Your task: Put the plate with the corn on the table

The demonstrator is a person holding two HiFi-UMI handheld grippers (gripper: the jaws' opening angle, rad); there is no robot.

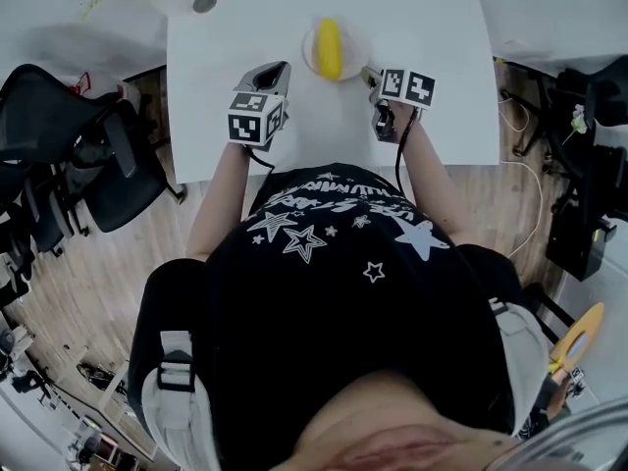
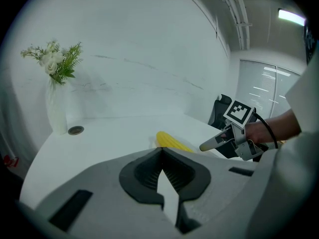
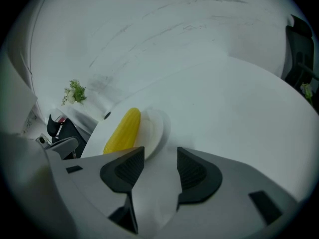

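A small white plate (image 1: 355, 55) with a yellow corn cob (image 1: 330, 49) lies on the white table (image 1: 432, 18), at the middle of it. My right gripper (image 1: 373, 78) is just right of the plate, low over the table. In the right gripper view its jaws (image 3: 160, 158) stand open with only bare tabletop between them; the plate (image 3: 155, 128) and the corn (image 3: 123, 131) lie just beyond the left pad. My left gripper (image 1: 279, 69) hovers left of the plate, and its pads (image 2: 160, 151) meet, shut on nothing. From there I see the corn (image 2: 172, 141) and the right gripper (image 2: 215, 143).
A white vase of flowers (image 2: 55, 108) and a round metal disc (image 2: 76, 130) stand at the table's far left corner. Black office chairs (image 1: 88, 155) crowd the floor to the left. Another white table (image 1: 549, 8) is at the right. The table's near edge runs by the person's body.
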